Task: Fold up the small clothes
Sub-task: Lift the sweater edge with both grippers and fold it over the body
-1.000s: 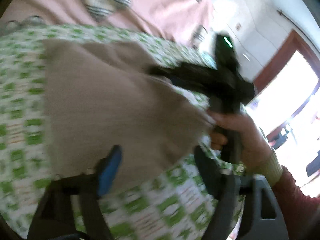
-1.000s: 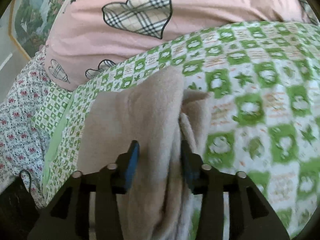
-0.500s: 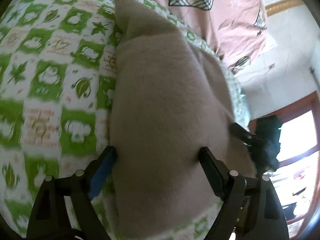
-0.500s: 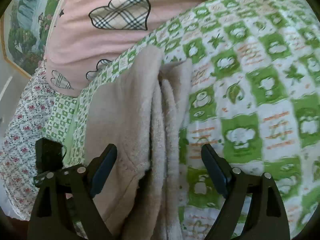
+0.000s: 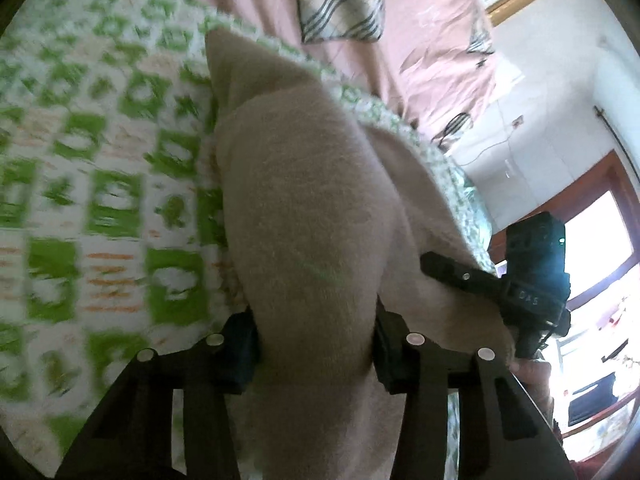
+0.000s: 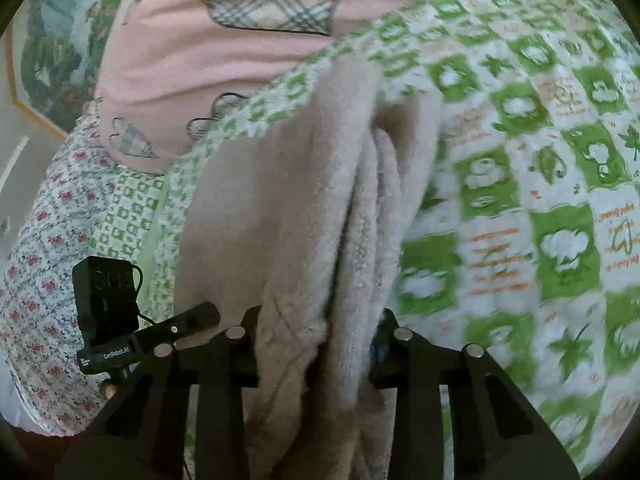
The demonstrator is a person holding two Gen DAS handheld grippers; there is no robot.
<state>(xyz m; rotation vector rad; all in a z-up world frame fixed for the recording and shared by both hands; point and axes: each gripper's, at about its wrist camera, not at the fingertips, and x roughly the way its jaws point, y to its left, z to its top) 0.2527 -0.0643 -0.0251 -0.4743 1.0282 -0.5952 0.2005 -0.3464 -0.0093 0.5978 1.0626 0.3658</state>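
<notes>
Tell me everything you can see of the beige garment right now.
The beige garment is a soft, fleecy-looking fabric, plain, no print visible. It lies bunched lengthwise in several folds on the green checked bedspread, its far end toward the pink pillow. The left tool and right tool each pinch a thick fold at its near end.
</notes>
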